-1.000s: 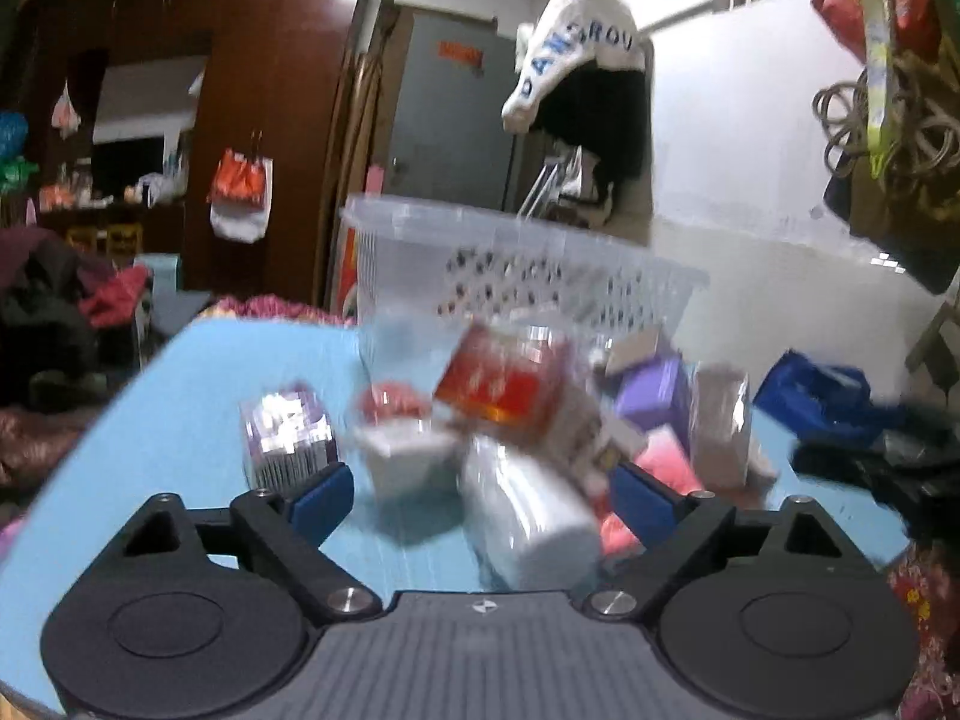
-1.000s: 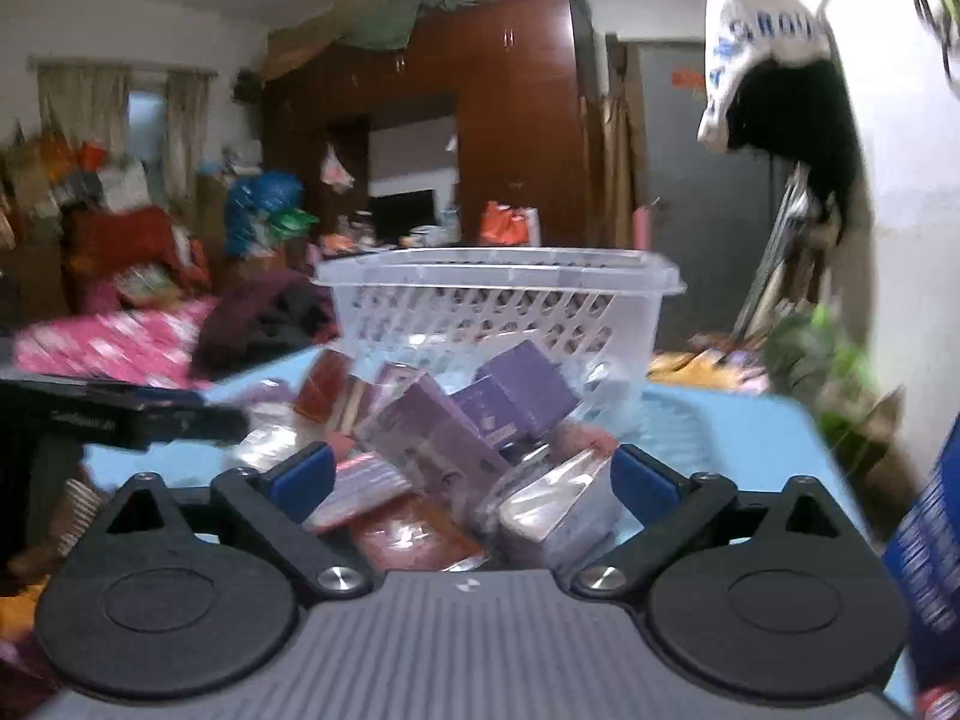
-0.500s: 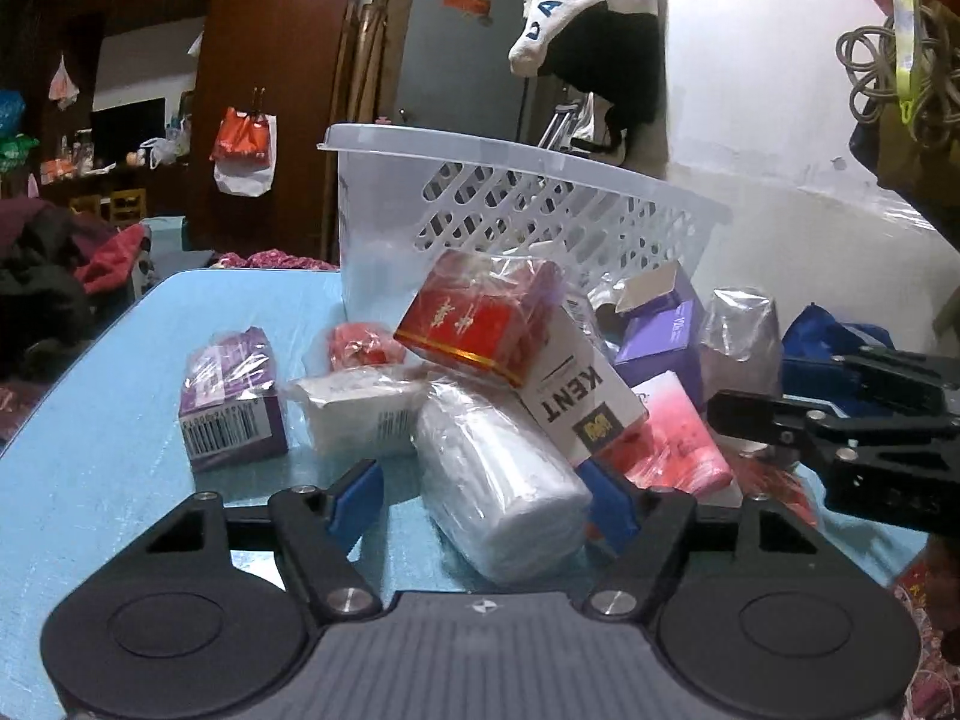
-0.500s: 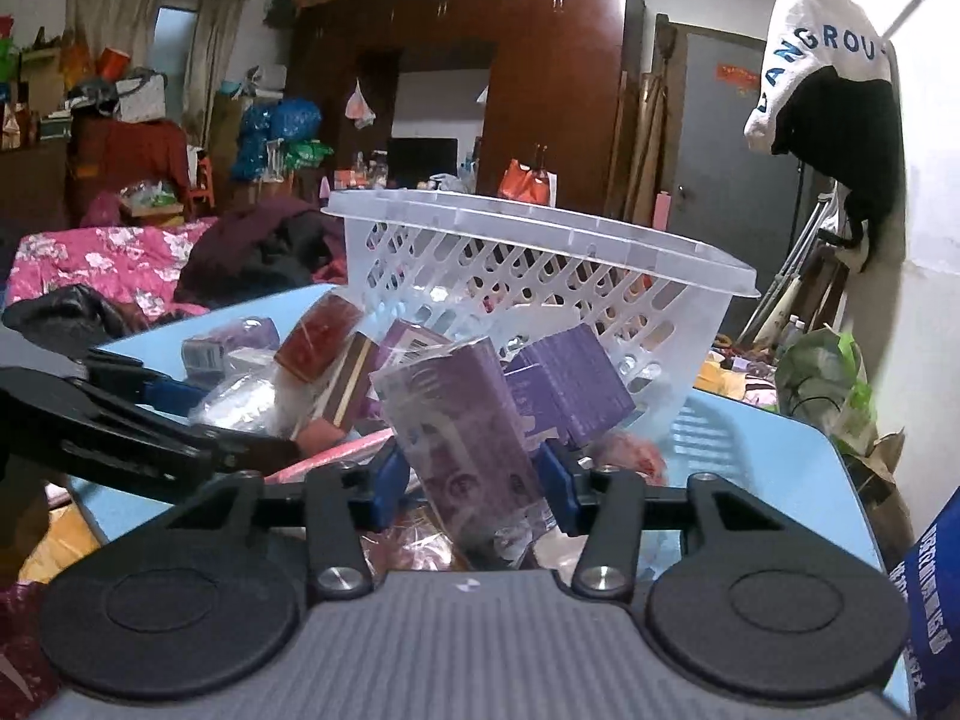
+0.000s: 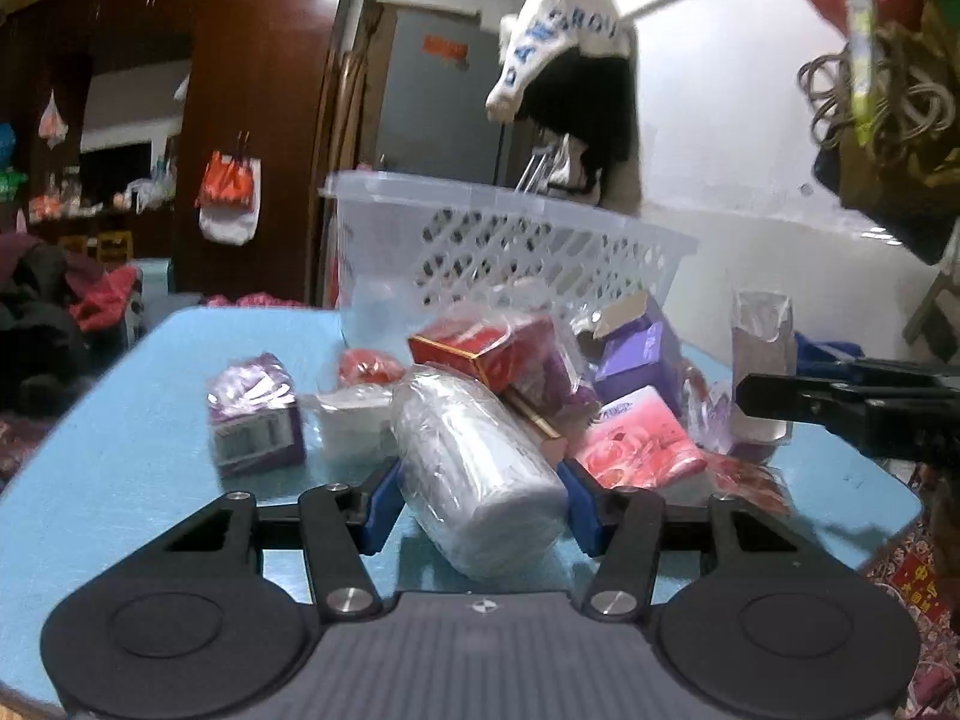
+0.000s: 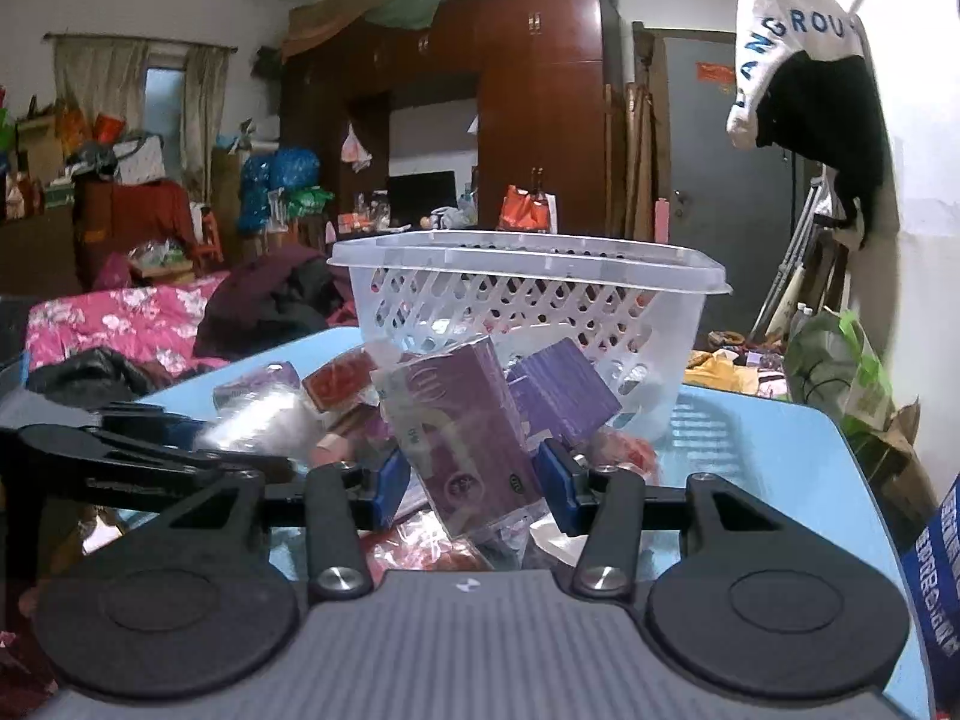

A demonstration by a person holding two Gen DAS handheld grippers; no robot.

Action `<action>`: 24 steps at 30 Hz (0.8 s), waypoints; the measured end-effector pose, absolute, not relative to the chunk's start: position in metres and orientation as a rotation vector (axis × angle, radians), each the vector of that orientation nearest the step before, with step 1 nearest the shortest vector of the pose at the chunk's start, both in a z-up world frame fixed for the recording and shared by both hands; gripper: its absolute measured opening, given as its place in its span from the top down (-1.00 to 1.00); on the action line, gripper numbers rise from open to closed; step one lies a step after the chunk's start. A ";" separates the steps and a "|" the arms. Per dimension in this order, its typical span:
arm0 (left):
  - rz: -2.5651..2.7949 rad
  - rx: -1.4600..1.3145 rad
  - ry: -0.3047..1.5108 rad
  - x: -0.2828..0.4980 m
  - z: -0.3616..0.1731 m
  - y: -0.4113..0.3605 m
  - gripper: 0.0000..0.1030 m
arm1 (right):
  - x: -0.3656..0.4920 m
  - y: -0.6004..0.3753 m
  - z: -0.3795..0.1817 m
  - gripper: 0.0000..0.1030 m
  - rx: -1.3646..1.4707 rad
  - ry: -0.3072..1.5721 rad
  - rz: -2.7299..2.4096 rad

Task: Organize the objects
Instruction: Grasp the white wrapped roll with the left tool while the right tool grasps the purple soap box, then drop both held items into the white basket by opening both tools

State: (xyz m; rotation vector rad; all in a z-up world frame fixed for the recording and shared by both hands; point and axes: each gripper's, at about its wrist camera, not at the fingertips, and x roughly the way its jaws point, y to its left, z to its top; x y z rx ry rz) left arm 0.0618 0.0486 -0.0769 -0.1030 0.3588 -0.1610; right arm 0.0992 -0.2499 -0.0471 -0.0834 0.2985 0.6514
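Note:
A pile of packets lies on the blue table before a clear plastic basket, which also shows in the right wrist view. My left gripper is shut on a white plastic-wrapped roll. My right gripper is shut on a purple box in clear wrap and holds it tilted just above the pile. A red box, a pink packet and a small purple packet lie in the pile.
The right gripper's black arm reaches in from the right in the left wrist view; the left gripper's arm shows at the left in the right wrist view. A dark wardrobe, piled clothes and hanging bags surround the table.
Both grippers have closed: the left on the white roll, the right on the purple box. The right gripper has lifted its box slightly toward the basket.

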 end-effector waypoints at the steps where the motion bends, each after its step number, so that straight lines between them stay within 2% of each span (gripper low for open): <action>1: -0.164 -0.105 0.341 0.056 -0.078 0.051 -0.15 | 0.098 -0.253 -0.049 0.01 -0.061 0.297 0.649; 6: -0.182 -0.134 0.279 0.047 -0.076 0.064 -0.15 | 0.097 -0.260 -0.061 0.01 0.018 0.324 0.638; 15: -0.257 -0.161 0.208 0.059 -0.035 0.064 -0.15 | 0.109 -0.262 -0.033 0.01 0.048 0.274 0.642; 20: -0.258 -0.163 0.195 0.114 0.031 0.063 -0.15 | 0.149 -0.250 0.022 0.01 0.005 0.205 0.625; 24: -0.234 -0.152 0.296 0.187 0.067 0.054 -0.15 | 0.209 -0.227 0.049 0.01 -0.066 0.235 0.564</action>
